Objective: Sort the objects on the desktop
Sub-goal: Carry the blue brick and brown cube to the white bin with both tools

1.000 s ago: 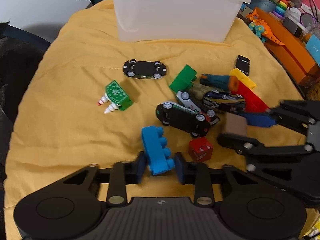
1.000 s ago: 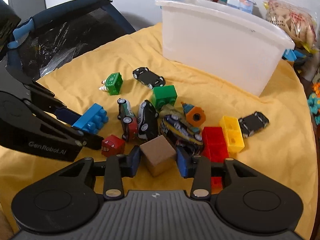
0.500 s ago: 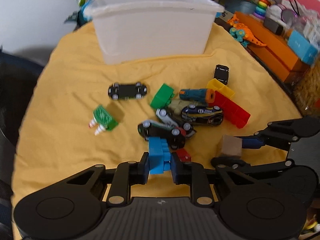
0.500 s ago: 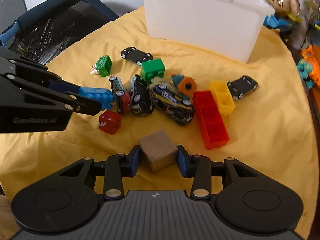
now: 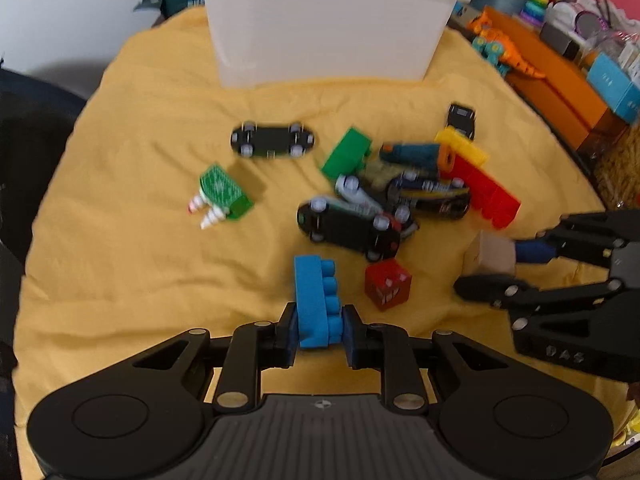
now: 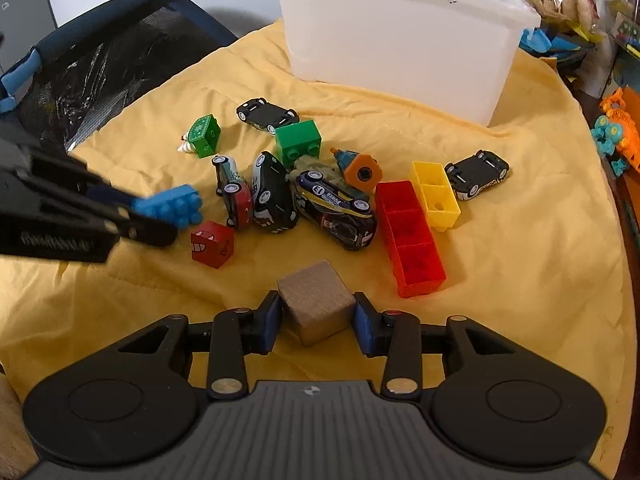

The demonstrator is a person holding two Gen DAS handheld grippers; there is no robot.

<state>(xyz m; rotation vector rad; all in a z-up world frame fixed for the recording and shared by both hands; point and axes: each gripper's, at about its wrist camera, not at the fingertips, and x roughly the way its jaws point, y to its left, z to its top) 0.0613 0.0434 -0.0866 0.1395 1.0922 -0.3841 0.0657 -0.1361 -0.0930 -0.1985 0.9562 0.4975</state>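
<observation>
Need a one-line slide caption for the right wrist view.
Right gripper clamps a wooden cube above scattered toys on a yellow cloth.

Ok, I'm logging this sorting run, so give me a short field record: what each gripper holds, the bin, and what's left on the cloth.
left gripper: shut on blue brick
right gripper: shut on wooden cube
white bin: at far edge of yellow cloth, inside not visible
loose bricks: green brick, red brick, yellow brick
nearest loose item: red face cube
</observation>
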